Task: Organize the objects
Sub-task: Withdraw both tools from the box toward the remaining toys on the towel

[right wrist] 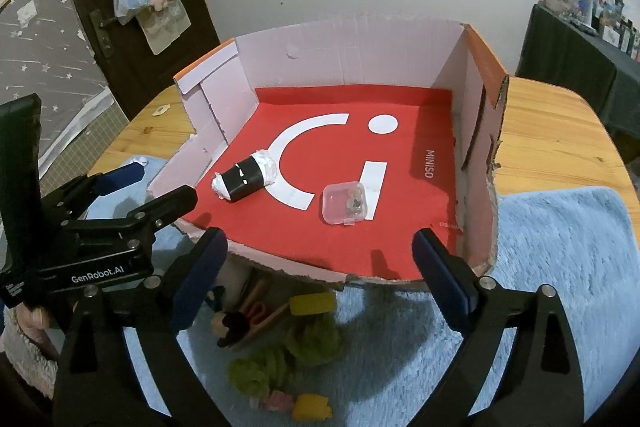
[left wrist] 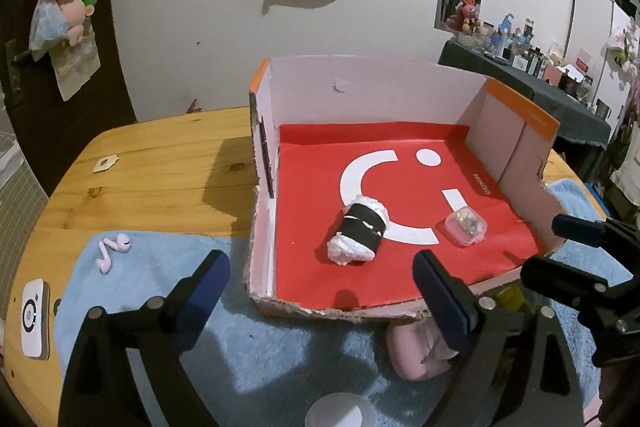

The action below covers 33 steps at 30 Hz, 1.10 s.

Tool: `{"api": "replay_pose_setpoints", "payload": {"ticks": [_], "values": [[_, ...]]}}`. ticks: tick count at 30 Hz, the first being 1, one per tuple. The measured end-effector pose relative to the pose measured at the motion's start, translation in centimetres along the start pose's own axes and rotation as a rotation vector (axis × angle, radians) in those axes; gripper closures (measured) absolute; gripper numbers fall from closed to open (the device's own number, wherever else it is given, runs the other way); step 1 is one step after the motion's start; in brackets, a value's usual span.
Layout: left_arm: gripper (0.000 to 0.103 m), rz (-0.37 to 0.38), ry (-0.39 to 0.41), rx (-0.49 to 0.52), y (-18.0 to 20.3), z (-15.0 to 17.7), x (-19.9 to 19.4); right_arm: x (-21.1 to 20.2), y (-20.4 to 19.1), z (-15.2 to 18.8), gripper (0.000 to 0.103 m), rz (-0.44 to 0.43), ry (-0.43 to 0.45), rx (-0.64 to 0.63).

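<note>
Two handheld grippers point forward and down, side by side. The left gripper [left wrist: 322, 287] has its jaws spread wide, nothing between them. The right gripper [right wrist: 320, 267] is likewise wide apart and holds nothing.

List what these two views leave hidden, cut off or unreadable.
- Clear case: contents too small to identify in either view.
- Pink object, left wrist view: mostly covered by the box front edge and the left gripper.
- White round object: cut off by the bottom edge.
- Clutter below the box, right wrist view: partly covered by the box.
</note>
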<state>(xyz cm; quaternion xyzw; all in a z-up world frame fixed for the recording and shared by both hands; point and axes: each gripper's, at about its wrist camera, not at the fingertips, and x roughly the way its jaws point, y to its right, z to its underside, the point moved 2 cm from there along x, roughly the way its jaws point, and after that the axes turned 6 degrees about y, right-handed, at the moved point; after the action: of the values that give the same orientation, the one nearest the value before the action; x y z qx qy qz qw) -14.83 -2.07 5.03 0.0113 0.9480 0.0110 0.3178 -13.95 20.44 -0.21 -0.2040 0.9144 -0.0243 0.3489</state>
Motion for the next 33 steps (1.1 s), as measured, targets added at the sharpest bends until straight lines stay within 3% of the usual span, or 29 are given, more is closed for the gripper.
{"api": "replay_pose_setpoints", "payload": {"ticks": [3, 17, 33], "values": [[0.008, -0.003, 0.001, -0.003, -0.1, 0.1, -0.2, -0.4, -0.1, 0.2, 0.002, 0.000, 0.010, 0.001], [0.001, -0.005, 0.007, -0.001, -0.1, 1.0, -1.7, -2.1, -0.2, 0.8, 0.002, 0.015, 0.040, 0.002], [0.001, 0.019, 0.006, 0.006, 0.2, 2.5, -3.6, -4.1, -1.5, 2.1, 0.002, 0.040, 0.065, -0.042]]}}
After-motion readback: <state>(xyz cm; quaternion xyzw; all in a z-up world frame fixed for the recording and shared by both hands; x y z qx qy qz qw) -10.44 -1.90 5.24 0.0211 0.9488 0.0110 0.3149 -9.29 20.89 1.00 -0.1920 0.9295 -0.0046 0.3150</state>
